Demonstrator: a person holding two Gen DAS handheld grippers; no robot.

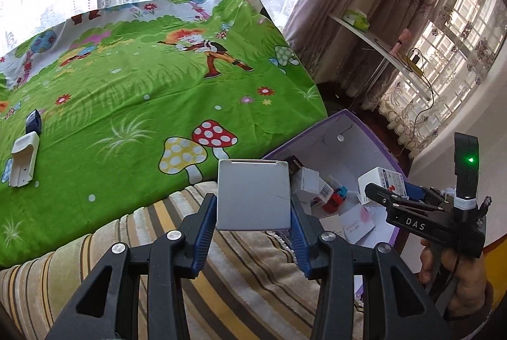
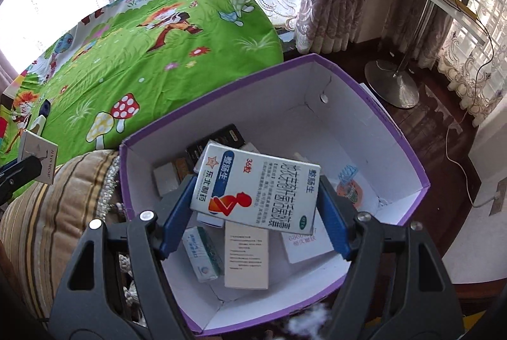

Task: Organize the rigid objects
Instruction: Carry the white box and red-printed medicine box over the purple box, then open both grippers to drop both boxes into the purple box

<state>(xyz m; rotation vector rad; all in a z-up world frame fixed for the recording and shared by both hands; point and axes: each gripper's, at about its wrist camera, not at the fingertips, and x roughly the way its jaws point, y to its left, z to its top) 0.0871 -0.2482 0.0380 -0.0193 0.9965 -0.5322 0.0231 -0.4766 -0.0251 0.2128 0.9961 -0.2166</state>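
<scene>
My left gripper [image 1: 253,224] is shut on a flat grey-white square box [image 1: 253,194], held over striped cushions beside the bed; the same box [image 2: 38,157] shows at the left edge of the right wrist view. My right gripper [image 2: 255,213] is shut on a white medicine box with a red figure [image 2: 256,189], held above the open purple storage box [image 2: 408,146], which holds several small cartons and leaflets. In the left wrist view the right gripper [image 1: 396,197] hangs over that purple box [image 1: 285,146]. On the green bedsheet lie a white plastic holder [image 1: 23,161] and a small dark blue box [image 1: 33,121].
The bed has a green cartoon sheet [image 1: 142,93] with mushrooms. Striped cushions [image 1: 221,276] lie in front of it. A white shelf on a metal stand [image 2: 393,83] holds a tissue pack and a charger by the curtained windows. Dark wooden floor surrounds the purple box.
</scene>
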